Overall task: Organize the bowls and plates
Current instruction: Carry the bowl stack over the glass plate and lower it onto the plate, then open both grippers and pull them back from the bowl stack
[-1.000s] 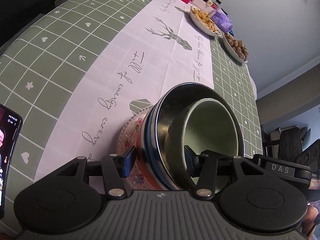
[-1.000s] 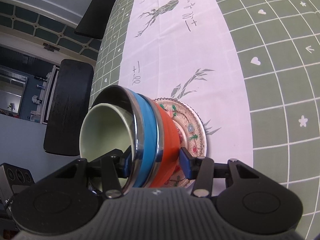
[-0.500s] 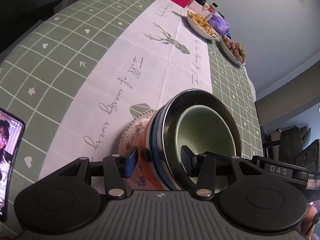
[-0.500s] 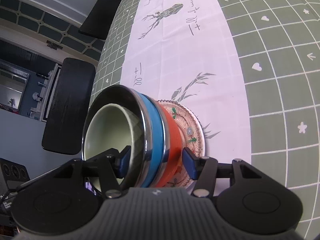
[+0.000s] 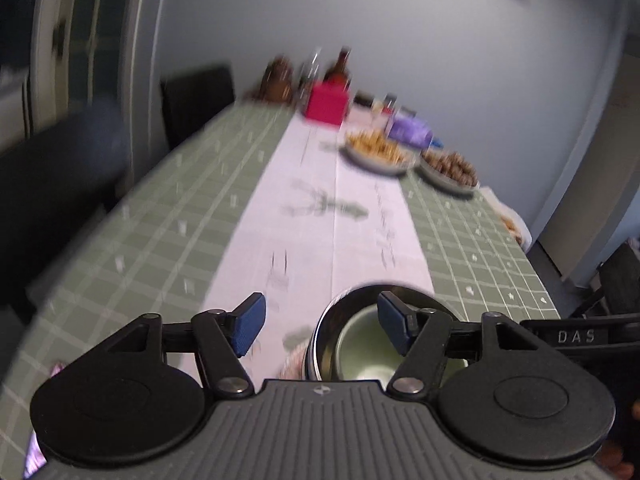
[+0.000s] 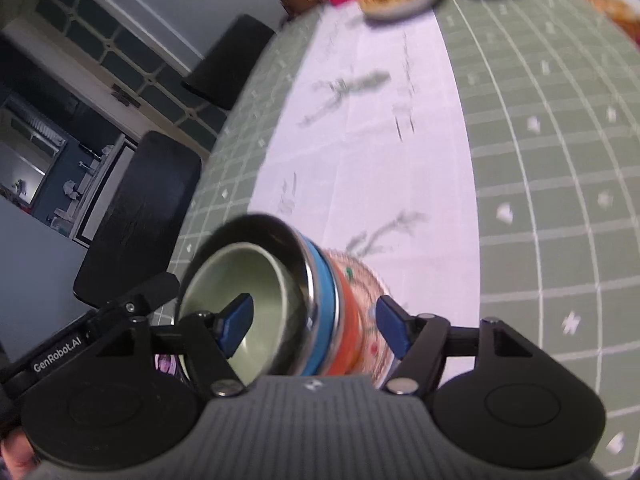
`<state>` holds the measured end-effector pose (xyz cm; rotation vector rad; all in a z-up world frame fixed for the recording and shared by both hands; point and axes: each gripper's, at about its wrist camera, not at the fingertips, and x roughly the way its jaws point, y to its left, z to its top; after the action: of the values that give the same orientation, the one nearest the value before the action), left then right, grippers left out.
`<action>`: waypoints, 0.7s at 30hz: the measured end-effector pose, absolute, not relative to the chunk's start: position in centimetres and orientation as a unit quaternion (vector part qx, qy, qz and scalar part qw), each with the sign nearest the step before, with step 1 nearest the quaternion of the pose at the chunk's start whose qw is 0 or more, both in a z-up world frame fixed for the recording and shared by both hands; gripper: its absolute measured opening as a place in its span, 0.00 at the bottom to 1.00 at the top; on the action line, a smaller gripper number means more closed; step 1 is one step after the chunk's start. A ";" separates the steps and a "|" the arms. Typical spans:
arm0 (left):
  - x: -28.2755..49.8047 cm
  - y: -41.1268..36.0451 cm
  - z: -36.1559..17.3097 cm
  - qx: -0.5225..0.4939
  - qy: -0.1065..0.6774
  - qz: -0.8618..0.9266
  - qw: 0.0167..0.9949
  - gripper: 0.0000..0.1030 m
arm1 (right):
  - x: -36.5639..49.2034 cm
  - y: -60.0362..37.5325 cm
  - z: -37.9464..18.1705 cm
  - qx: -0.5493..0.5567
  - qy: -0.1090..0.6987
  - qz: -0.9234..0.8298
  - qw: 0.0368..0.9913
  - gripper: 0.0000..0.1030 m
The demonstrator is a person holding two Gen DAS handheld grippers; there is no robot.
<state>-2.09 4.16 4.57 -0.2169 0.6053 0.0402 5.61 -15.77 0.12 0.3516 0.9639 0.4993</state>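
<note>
A stack of nested bowls (image 6: pixel 316 296) stands on a patterned plate (image 6: pixel 368 280) on the white runner: a pale green bowl (image 6: pixel 240 280) inside a steel one, then a blue and an orange one. My right gripper (image 6: pixel 314 326) is just above it. Its jaws are opening, the stack shows between them, and the blue pads (image 6: pixel 392 330) stand off it. My left gripper (image 5: pixel 320 326) is also opening and holds nothing. The steel rim and green bowl (image 5: pixel 360 344) sit low, partly behind its right finger. Each view shows the other gripper's body at its edge.
Far down the green checked tablecloth (image 5: pixel 172 216) stand two dishes of snacks (image 5: pixel 378 150), a pink box (image 5: pixel 326 106), a purple bag (image 5: pixel 410 130) and bottles. Dark chairs (image 6: pixel 140 216) line the table's left side. A phone screen (image 5: pixel 36 452) lies at the near left.
Both grippers were shut on the bowl stack from either side. Now both have widened and let go, risen and tilted up, so more of the far table shows.
</note>
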 end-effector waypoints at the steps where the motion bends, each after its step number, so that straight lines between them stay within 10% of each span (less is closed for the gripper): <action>1: -2.4 3.7 5.0 -0.091 0.278 0.019 0.956 0.77 | 5.1 -15.7 1.0 0.148 0.433 0.234 0.858 0.69; 10: -6.2 0.0 7.4 -0.032 0.173 0.006 0.984 0.84 | -2.5 -16.7 6.2 -0.007 0.212 0.217 0.953 0.96; 21: -12.0 -4.3 5.2 -0.008 0.141 -0.032 0.989 0.84 | -11.1 -22.3 2.9 -0.009 0.116 0.135 0.984 0.97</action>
<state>-11.97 -4.25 5.16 -0.0160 0.2830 -0.0634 -11.11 -22.31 2.91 -0.0176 0.2337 0.2714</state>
